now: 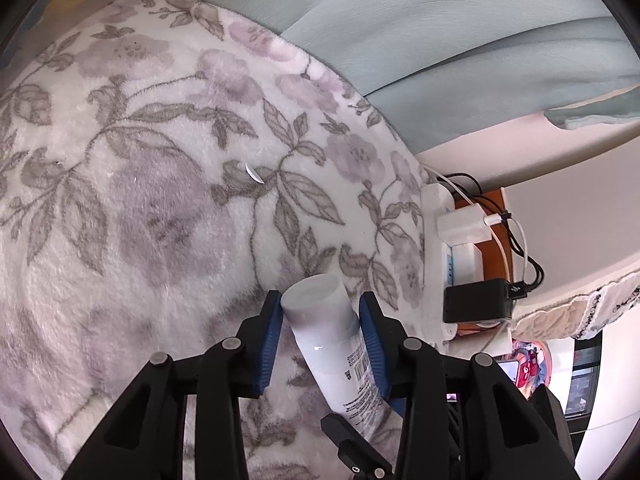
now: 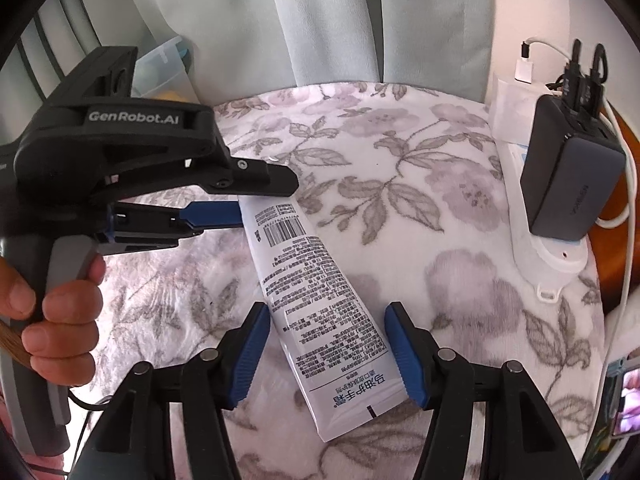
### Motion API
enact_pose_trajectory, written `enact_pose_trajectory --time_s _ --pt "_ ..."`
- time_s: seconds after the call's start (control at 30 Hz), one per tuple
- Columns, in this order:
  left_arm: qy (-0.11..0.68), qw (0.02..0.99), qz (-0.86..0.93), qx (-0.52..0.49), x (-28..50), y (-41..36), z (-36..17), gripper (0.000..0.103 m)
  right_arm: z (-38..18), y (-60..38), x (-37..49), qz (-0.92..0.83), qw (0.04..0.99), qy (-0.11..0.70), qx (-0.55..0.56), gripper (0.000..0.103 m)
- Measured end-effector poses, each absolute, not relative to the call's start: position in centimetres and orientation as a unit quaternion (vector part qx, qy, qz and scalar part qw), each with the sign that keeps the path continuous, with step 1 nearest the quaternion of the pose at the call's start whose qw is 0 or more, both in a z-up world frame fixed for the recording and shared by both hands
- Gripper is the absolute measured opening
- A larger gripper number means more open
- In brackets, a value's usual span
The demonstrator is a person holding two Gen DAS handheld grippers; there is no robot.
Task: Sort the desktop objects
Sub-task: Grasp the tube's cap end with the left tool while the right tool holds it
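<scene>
Holding the white printed plastic hand-cream tube (image 2: 316, 300) by its cap end, my left gripper (image 1: 322, 316) is clamped partway closed on it over the floral fleece blanket (image 2: 400, 208). My right gripper (image 2: 328, 352) straddles its crimped tail at six o'clock, pads half-open, apparently not pressing. I judge this a handover: right must close before left releases.

I see a glossy, smooth plastic tube (image 2: 316, 304) on fuzzy, matt fleece blanket (image 2: 440, 208) — gripper pads (image 2: 250, 356) ribbed blue rubber

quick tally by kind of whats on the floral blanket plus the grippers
tube: 1
grippers: 2, left gripper and right gripper
white power strip: 1
dark charger block: 1
white plug adapter: 1
total: 6
</scene>
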State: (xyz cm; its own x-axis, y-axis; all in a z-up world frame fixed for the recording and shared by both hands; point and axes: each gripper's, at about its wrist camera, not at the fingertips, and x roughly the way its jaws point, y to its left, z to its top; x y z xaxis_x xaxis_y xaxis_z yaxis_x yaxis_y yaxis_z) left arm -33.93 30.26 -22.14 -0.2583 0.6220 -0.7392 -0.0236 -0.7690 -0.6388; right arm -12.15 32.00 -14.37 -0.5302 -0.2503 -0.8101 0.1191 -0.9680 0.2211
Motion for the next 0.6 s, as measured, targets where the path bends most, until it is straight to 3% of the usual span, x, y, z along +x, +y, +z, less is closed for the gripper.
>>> enact_pose_trajectory --time_s 0.6 --pt "-0.26 0.228 0.75 -0.563 -30.8 29.0 -19.8 0.035 -13.2 32.8 -11.4 -0.872 0.109 -0.06 0.473 0.054"
